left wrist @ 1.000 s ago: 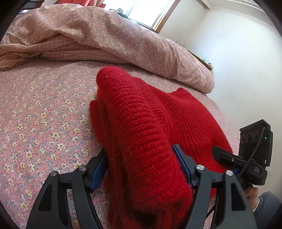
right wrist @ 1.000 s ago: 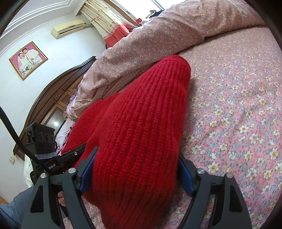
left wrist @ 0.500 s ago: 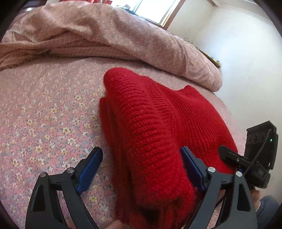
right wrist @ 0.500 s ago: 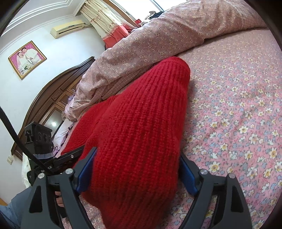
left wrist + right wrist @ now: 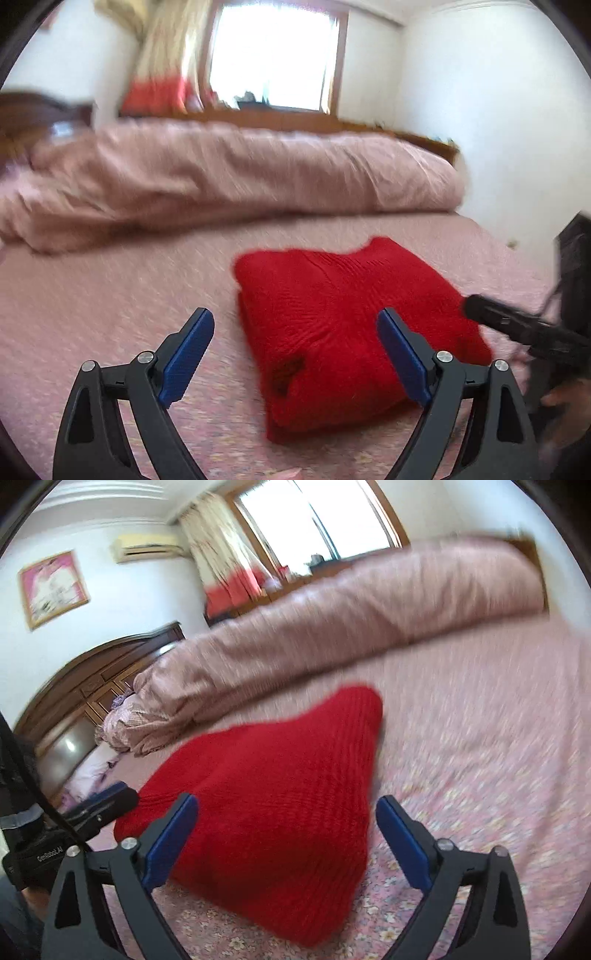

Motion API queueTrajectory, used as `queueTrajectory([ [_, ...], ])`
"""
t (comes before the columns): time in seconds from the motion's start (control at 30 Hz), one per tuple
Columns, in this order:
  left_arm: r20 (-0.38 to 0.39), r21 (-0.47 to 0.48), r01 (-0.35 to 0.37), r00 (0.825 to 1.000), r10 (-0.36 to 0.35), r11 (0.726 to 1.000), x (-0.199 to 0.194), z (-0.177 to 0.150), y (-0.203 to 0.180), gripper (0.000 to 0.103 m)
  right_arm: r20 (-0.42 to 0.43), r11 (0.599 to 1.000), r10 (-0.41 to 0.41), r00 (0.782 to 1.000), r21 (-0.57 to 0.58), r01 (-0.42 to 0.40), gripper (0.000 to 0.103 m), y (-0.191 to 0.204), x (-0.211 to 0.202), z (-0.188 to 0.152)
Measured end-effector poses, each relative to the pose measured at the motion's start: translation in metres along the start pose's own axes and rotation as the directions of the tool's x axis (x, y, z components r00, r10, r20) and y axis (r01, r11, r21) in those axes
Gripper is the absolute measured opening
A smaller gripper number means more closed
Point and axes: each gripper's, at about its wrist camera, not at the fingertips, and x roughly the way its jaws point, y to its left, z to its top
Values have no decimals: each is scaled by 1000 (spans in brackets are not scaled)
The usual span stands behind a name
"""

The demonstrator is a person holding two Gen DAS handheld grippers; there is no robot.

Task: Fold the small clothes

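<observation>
A folded red sweater [image 5: 343, 328] lies on the bed [image 5: 110, 295], on a pink floral sheet, with a rolled pink quilt [image 5: 221, 184] well behind it along the far side. The left gripper [image 5: 295, 354] hangs just above the sheet with its jaws wide; the sweater sits partly between them, toward the right-hand finger, and nothing is gripped. In the right wrist view the right gripper [image 5: 286, 838] also has its jaws wide, the near edge of the sweater [image 5: 280, 786] lying between the blue pads [image 5: 168, 843] without being pinched. Whether the pads touch the knit cannot be told, since both views are blurred. Each view shows the other gripper at its edge: the right one at the right of the left view, beside the sweater, and the left one at the lower left of the right view. A window [image 5: 273, 55] with curtains [image 5: 218, 554] stands behind the bed, and a framed picture [image 5: 51, 587] and an air conditioner [image 5: 147, 546] hang on the wall
</observation>
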Motion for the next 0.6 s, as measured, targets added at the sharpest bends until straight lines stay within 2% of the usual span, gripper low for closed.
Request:
queueTrajectory([
  [0.07,32,15,-19,999,18,1000,-2,-4,2,88,42,993,-59,997,-95,63,102,14,-11,-5],
  [0.17,19,2,-6,1000,6,1000,4,-9,10,89,129,949,-161,978,-251,189,102,35,-27,-17],
  [0.23,-4,-4,-4,1000,4,1000,12,-12,13,89,170,932,-188,967,-281,230,102,41,-34,-22],
  [0.4,-40,21,2,999,-2,1000,25,-21,12,89,148,943,-186,971,-251,219,102,34,-35,-30],
  [0.6,-44,36,19,999,-17,999,25,-24,8,90,96,953,-184,978,-225,201,102,26,-26,-30],
])
